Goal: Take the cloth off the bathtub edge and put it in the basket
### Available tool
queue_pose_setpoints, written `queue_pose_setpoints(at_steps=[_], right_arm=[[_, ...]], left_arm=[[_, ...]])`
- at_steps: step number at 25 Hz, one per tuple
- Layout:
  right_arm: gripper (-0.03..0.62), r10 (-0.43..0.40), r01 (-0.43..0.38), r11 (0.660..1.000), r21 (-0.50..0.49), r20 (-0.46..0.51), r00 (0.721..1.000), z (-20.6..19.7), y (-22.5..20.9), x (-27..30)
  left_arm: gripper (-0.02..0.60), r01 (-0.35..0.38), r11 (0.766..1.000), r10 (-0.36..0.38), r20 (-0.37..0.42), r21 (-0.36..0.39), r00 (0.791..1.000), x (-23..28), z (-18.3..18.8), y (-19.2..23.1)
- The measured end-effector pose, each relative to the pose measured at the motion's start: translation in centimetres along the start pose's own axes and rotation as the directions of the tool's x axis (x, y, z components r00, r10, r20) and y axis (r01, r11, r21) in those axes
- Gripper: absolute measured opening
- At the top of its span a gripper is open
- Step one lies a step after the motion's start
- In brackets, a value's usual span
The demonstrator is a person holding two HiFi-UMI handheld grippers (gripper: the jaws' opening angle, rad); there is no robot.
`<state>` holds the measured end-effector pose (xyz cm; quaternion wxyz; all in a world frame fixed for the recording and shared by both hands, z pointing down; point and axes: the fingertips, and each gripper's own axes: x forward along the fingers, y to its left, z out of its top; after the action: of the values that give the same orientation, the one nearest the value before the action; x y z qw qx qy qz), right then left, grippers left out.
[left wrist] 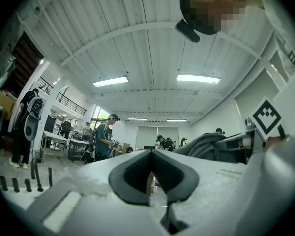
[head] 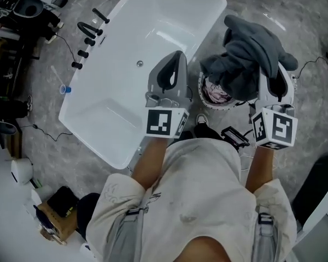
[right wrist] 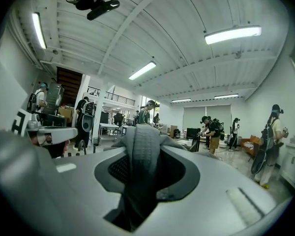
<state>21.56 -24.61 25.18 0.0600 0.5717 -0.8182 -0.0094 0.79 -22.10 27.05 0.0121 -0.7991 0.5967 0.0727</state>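
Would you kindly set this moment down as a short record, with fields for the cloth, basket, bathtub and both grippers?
cloth: dark grey cloth, bunched, held up over the basket, clear of the tub
basket: round white basket, on the floor beside the tub
bathtub: white bathtub, left of the basket
left gripper: jaws together, nothing between them
right gripper: shut on the cloth

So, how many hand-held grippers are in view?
2. The left hand-held gripper, shut and empty, is by the bathtub rim; the right hand-held gripper holds the grey cloth over the basket.
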Motion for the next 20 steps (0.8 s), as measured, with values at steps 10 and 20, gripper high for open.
queue_pose_setpoints(at_steps=[10,20], right_arm=[[0.115,-0.055,0.057,0.998,0.04,-0.059,0.997,-3.1,-5.1,-1.0],[0.115,-0.042,0.055,0.996,0.071,-0.177,0.983,-8.6,-7.2,-0.1]], left_arm=[[-0.003,0.093,0.996,-0.093,-0.029,-0.013,0.995,4.4,-2.0,-5.1],[-0.003,0.128,0.992,-0.129,-0.067,-0.02,0.989,6.8,-3.8,-8.1]])
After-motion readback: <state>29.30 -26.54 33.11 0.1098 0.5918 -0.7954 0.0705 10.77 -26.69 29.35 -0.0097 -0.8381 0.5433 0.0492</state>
